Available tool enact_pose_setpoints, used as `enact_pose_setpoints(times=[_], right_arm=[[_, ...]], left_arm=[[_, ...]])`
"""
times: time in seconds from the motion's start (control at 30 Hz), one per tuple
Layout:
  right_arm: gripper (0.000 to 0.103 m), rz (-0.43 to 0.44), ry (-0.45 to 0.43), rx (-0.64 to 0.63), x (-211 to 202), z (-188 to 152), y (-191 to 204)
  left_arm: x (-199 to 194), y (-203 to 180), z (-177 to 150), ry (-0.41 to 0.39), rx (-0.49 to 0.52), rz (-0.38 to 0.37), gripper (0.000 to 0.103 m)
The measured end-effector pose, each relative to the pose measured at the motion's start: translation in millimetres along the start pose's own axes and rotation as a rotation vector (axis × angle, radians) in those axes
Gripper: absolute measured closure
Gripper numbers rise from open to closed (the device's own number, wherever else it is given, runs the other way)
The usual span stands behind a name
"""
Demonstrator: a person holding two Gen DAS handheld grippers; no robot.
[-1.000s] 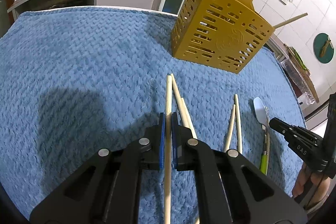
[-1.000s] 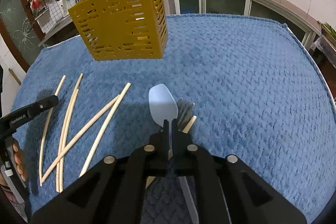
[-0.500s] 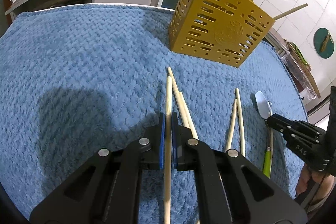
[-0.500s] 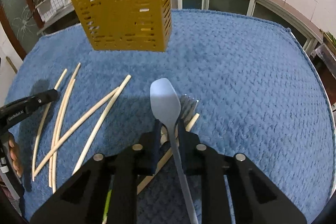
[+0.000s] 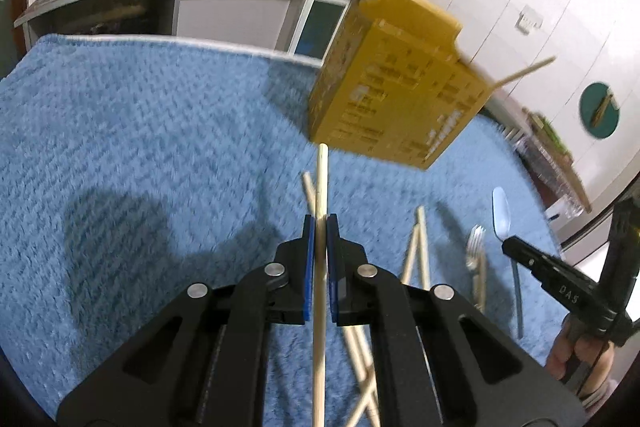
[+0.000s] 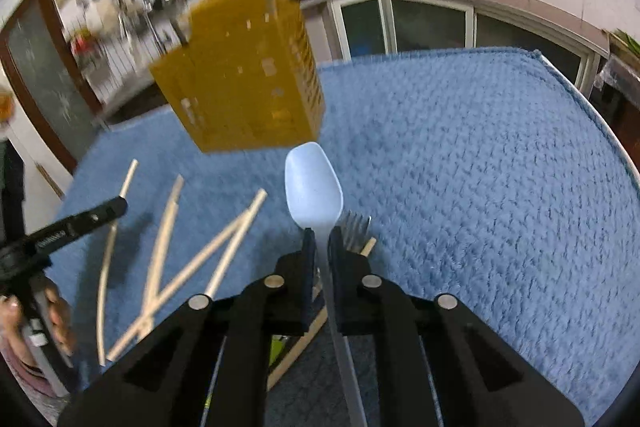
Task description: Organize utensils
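From the left wrist view, the left tongs (image 5: 319,223) are clamped on a long pale wooden chopstick (image 5: 321,187), whose tip reaches up toward the perforated mustard-yellow plastic utensil holder (image 5: 394,95) standing just ahead on the blue textured towel (image 5: 140,131) covering the bench. More loose wooden chopsticks (image 5: 416,247) lie to the right of the tongs, then a metal fork (image 5: 476,251).

From the right wrist view, the right tongs (image 6: 321,235) are closing on the handle of a pale blue plastic spoon (image 6: 314,187), its bowl sticking out ahead, just short of the yellow holder. The fork's tines peek out just right of the tongs.
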State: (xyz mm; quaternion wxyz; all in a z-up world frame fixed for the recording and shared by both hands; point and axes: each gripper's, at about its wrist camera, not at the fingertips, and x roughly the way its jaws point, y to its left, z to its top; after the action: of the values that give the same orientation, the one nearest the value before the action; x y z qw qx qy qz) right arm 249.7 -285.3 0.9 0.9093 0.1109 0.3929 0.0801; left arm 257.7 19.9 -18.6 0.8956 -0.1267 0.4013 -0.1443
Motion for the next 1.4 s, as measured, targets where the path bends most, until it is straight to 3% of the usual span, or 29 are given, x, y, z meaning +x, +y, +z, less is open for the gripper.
enact_pose_setpoints(times=[0.2,0.73,0.9,1.13,1.4], right_arm=[[0.095,0.116,-0.17,0.065,-31.1,-7.5,-11.0],[0.095,0.231,-0.436,0.108,-67.4,-0.1,-3.5],[0.095,0.276,-0.557,0.092,-81.8,29.2,10.9],[0.095,0.289,-0.658,0.04,-77.0,75.8,35.9],[0.095,0.266,-0.759,-0.021,-58.1,112.3,57.2]], left_arm=[[-28.9,-12.5,4.6,-0.116,0.033,-0.039,0.099],[-80.8,-50.5,26.2,-0.366,0.109,-0.124,0.099],[-96.8,-70.0,52.0,-0.482,0.151,-0.154,0.099],[-105.9,-93.1,93.4,-0.646,0.193,-0.154,0.099],[-82.3,-105.5,132.3,-0.792,0.266,-0.082,0.099]])
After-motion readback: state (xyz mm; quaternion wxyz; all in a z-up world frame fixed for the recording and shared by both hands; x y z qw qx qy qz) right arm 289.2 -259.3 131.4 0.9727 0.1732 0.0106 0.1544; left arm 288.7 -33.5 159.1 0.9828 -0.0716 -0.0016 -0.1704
